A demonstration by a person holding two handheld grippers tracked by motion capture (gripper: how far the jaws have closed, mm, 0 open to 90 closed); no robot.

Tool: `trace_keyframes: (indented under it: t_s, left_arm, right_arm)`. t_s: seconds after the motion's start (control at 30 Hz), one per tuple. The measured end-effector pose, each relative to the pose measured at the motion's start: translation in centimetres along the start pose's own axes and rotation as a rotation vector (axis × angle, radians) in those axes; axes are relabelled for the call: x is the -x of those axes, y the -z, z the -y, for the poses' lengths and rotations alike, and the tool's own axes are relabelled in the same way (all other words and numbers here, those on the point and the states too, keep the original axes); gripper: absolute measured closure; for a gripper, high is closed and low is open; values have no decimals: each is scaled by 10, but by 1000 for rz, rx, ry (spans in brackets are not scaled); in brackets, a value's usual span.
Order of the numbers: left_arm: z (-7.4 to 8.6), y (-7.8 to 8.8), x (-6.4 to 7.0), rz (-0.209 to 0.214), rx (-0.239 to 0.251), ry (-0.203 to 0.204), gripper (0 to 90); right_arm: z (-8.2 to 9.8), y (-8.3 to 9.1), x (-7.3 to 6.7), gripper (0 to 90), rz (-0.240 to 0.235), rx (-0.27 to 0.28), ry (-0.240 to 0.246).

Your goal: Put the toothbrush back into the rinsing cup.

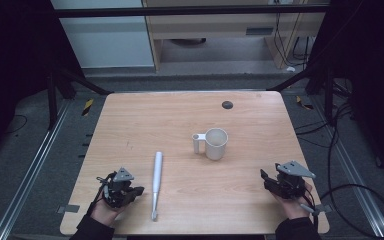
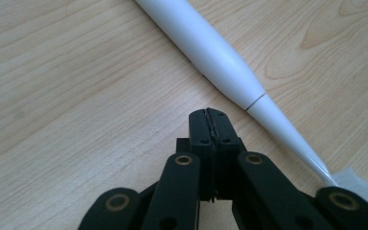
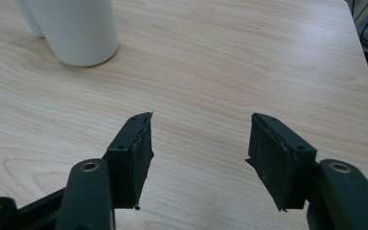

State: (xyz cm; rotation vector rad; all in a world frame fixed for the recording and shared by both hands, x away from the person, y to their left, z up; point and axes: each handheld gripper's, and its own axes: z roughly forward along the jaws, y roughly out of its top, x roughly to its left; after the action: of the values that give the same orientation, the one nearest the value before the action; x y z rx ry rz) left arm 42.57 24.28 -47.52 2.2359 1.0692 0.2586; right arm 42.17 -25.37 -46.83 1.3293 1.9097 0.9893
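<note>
nothing picked up yet: left gripper [image 1: 130,192] fingers pressed together, empty, beside the long white plastic toothbrush [image 1: 156,180] lying on the pale wooden tabletop [image 1: 180,120]; right gripper [image 1: 269,181] fingers wide apart, empty, near the white cylindrical cup [image 1: 215,143]. next probably calls for parting the left fingers.

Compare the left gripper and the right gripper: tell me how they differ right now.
The left gripper has its jaws pressed shut with nothing between them; the right gripper has its jaws wide apart. The left gripper sits close beside the white toothbrush; the right gripper faces the white cup, farther off. Both rest low over the wooden table at its near edge, each held in a hand, and neither grips anything.
</note>
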Motion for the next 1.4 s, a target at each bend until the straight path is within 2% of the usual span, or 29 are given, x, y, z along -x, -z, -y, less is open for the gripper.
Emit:
trace_keyframes:
  t_s: [0.03,0.27,0.47,0.8,1.4]
  left_arm:
    - [0,-1,2,4,1,6,887]
    - [-1,-5,8,34,-30,-32,887]
    - [-2,-8,13,54,-33,-32,887]
    - [-4,-12,20,79,-50,-59,887]
    - [-8,-20,29,114,-51,-74,887]
  right_arm:
    - [0,0,0,407,0,-1,0]
    - [0,-1,0,406,-2,-3,4]
    - [0,-1,0,405,-2,-6,2]
    - [0,-1,0,404,-1,-9,2]
    - [0,-3,0,401,-1,-17,2]
